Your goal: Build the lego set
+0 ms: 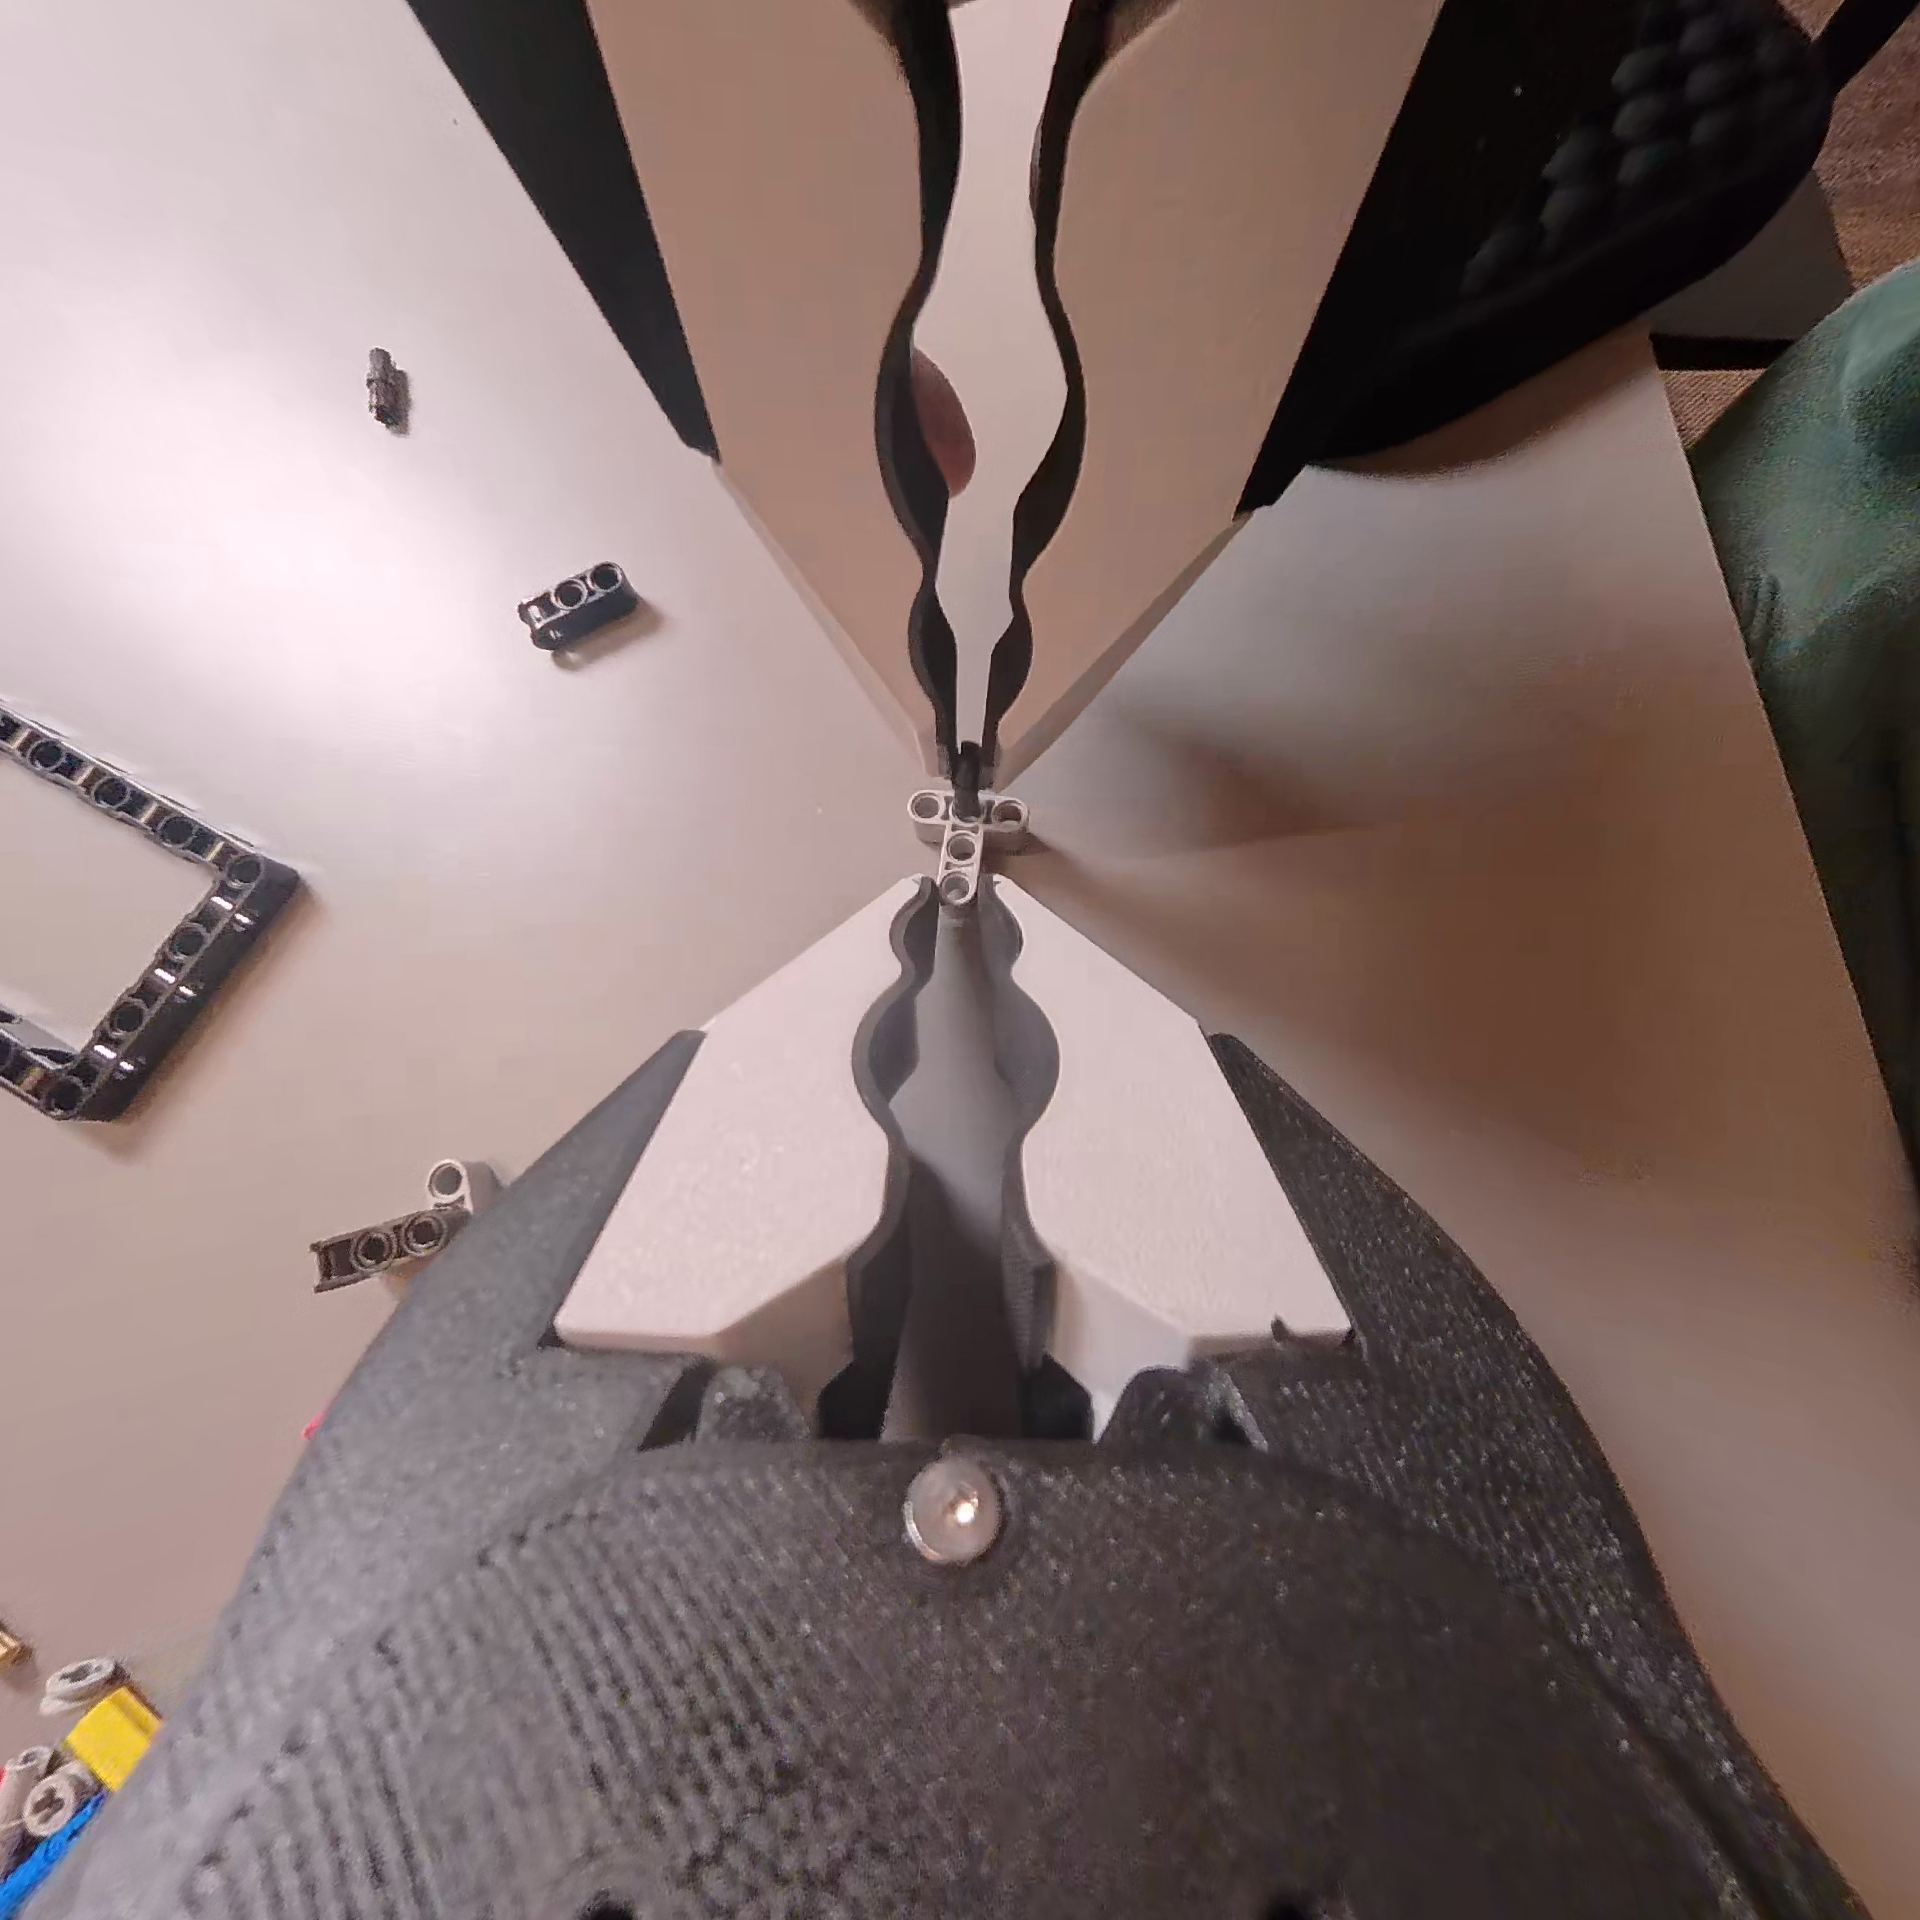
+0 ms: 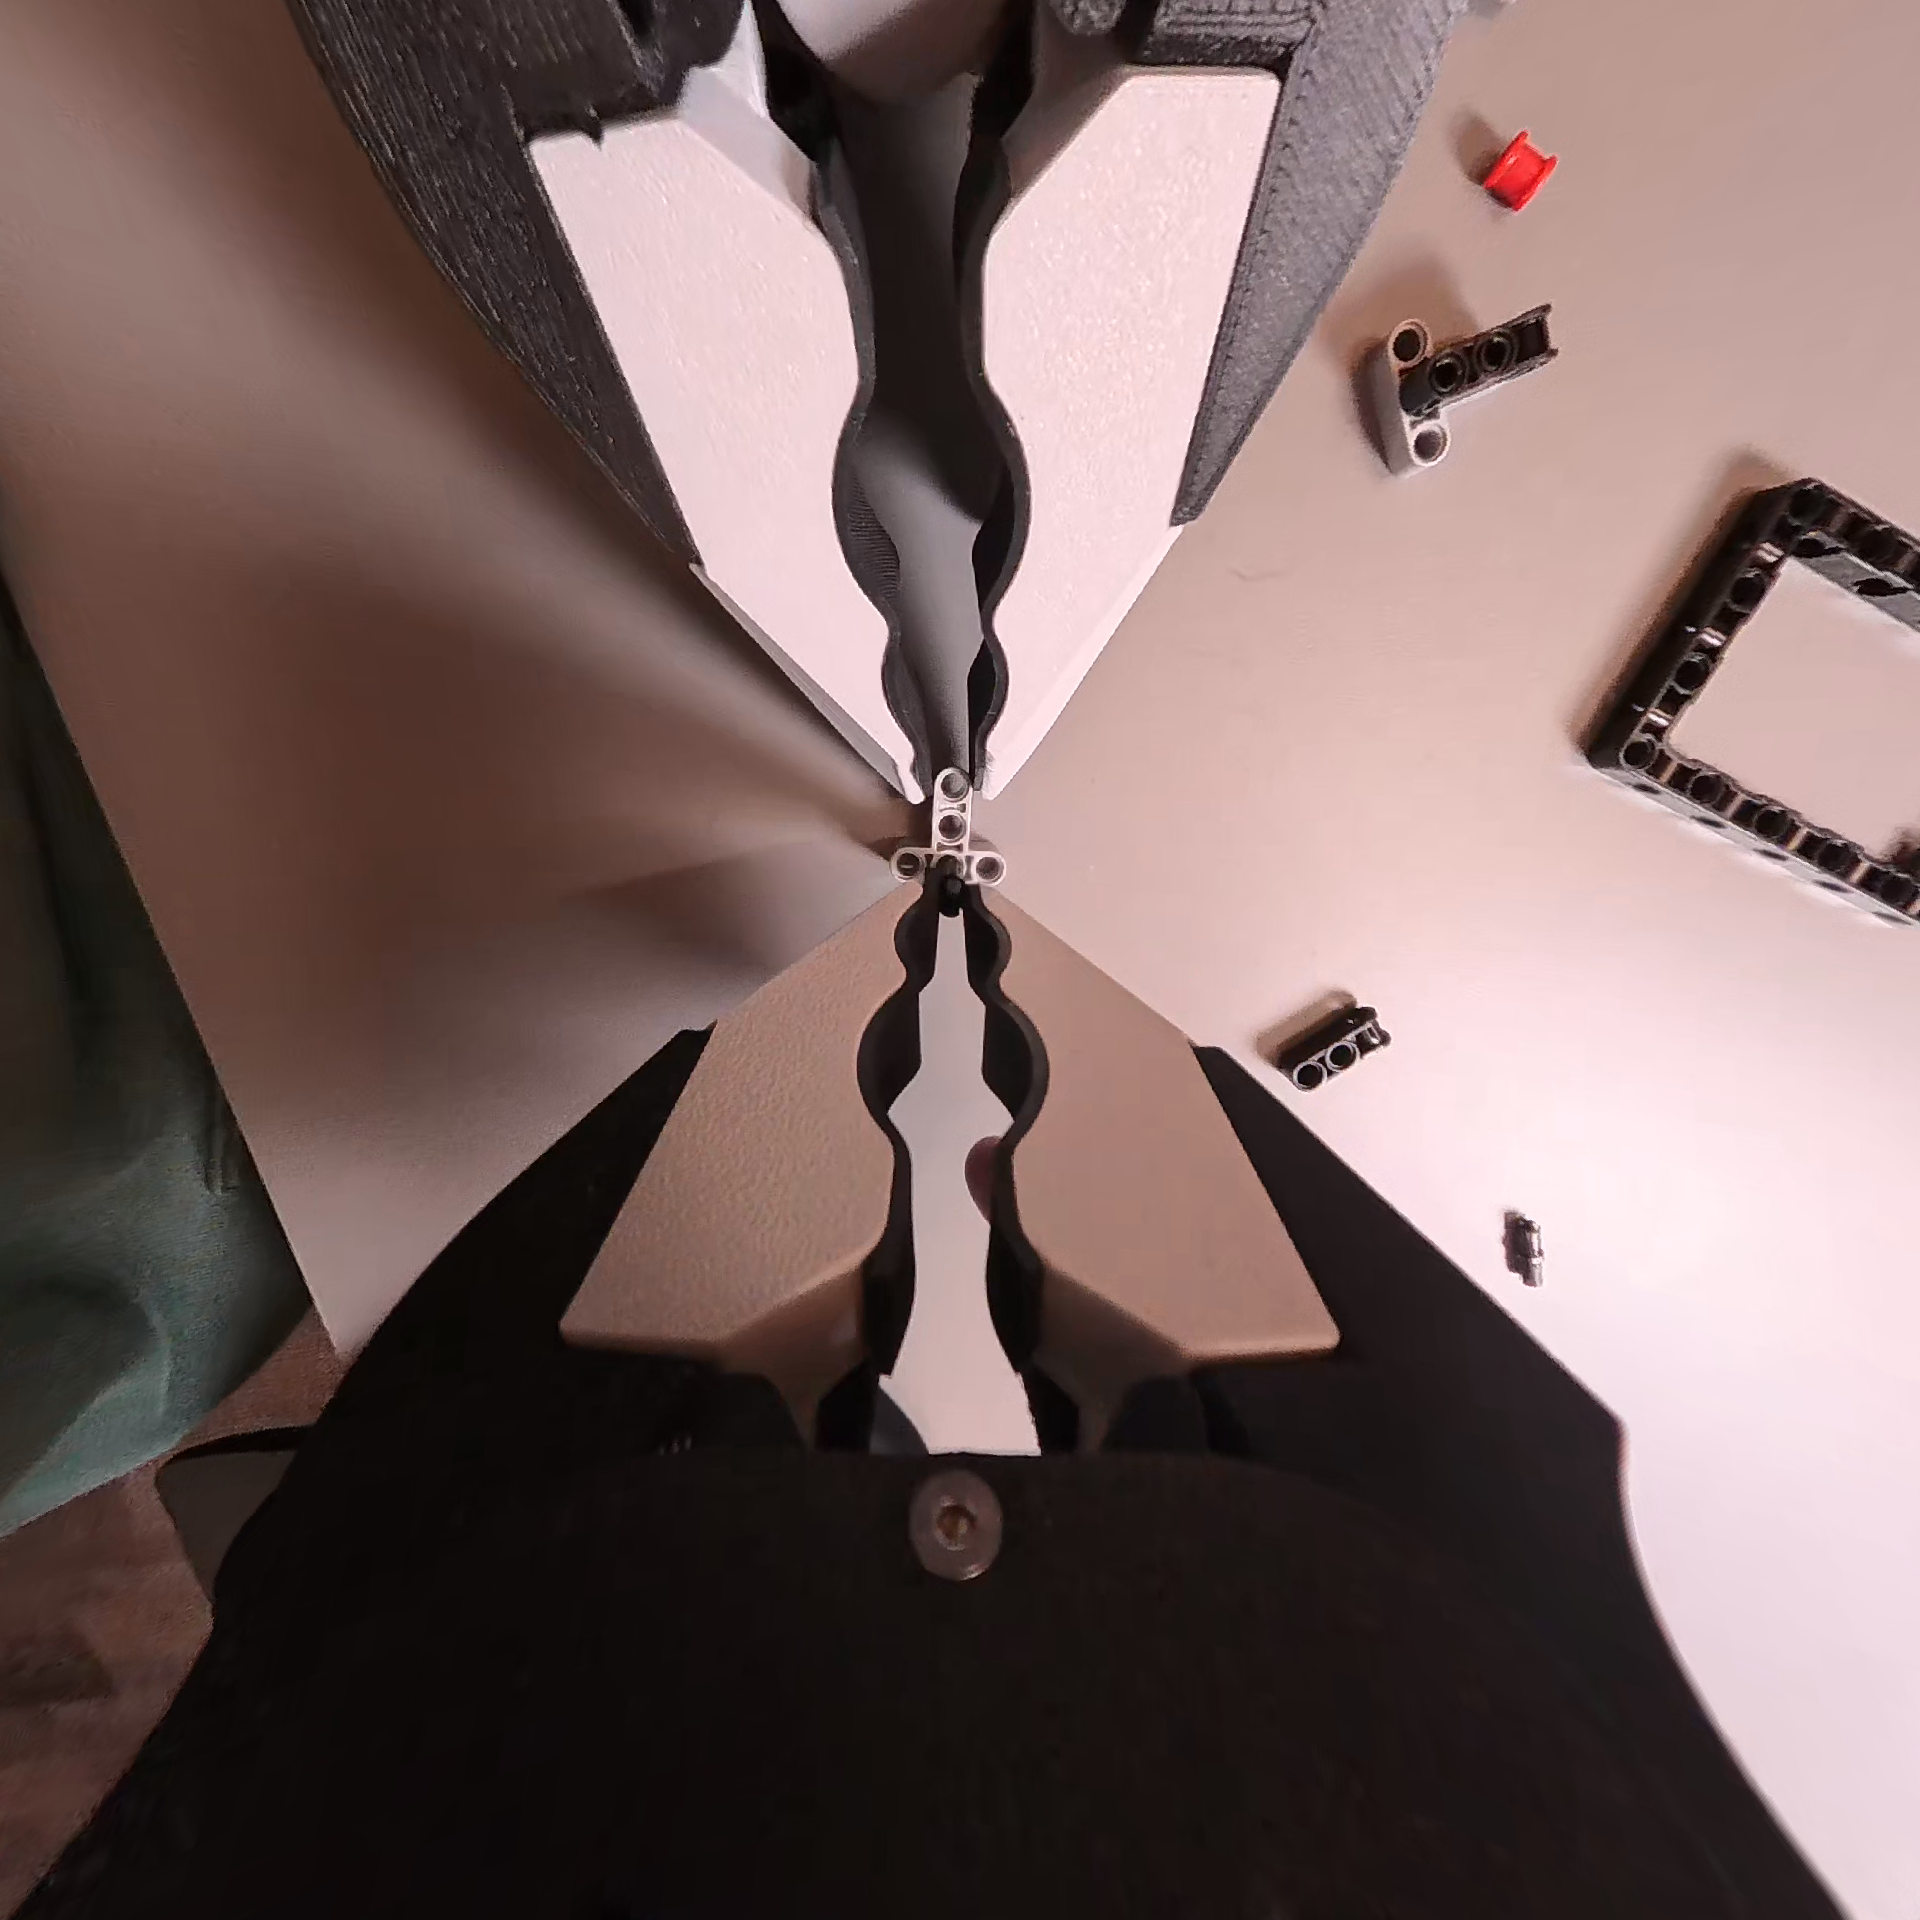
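Observation:
A light grey T-shaped beam (image 1: 961, 847) is held above the table between the two grippers. My left gripper (image 1: 958, 896) is shut on the foot of its stem. My right gripper (image 1: 966, 750) comes from the opposite side, shut on a small black pin (image 1: 968, 767) whose end sits at the middle hole of the crossbar. In the right wrist view, the right gripper (image 2: 951, 909) holds the pin (image 2: 951, 896) against the T-beam (image 2: 951, 826), and the left gripper (image 2: 951, 781) grips the stem from above.
On the table lie a black rectangular frame (image 1: 177, 956) (image 2: 1704, 634), a short black beam (image 1: 575, 603) (image 2: 1333, 1047), a loose black pin (image 1: 385, 387) (image 2: 1524, 1247), a grey-and-black angled piece (image 1: 390, 1242) (image 2: 1455, 384), a red bush (image 2: 1519, 169) and a pile of mixed pieces (image 1: 83, 1745). Green cloth (image 1: 1829, 727) borders the table edge. Only a small space, under 4 cm, lies between the two pairs of fingers.

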Tool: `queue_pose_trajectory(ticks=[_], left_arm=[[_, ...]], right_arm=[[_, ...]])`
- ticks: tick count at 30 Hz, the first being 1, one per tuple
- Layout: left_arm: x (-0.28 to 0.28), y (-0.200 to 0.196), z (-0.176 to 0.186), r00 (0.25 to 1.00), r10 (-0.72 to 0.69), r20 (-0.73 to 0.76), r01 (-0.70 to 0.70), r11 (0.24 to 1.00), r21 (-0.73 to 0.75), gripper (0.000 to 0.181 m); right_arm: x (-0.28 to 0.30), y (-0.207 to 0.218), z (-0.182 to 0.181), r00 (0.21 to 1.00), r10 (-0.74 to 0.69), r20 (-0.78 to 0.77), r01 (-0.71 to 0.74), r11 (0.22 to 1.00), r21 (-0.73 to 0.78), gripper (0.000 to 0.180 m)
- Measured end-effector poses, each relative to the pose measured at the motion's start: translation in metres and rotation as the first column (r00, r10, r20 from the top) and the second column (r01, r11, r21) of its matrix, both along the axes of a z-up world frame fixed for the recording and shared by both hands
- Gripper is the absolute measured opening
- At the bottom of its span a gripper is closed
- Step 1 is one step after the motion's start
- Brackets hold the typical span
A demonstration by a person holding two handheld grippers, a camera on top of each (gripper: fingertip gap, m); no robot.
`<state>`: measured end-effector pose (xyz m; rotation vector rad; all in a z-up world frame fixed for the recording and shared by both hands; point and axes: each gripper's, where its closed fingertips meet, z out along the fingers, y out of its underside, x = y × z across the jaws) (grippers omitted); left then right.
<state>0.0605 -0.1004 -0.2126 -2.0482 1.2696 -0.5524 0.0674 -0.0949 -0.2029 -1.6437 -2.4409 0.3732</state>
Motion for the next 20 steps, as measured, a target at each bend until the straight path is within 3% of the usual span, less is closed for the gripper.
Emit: queue_pose_trajectory(ticks=[11,20], left_arm=[[0.0002,-0.0002,0.0022,0.998,0.002,0.057,-0.002,1.000,-0.012,0.006],[-0.0021,-0.0034,-0.0020,0.999,-0.024,0.029,0.022,0.995,0.097,0.006]], right_arm=[[-0.0014,-0.0002,-0.0016,1.000,-0.004,0.031,0.005,1.000,-0.013,0.002],[-0.0023,-0.0020,-0.0039,0.999,-0.017,0.039,0.017,1.000,-0.016,0.002]])
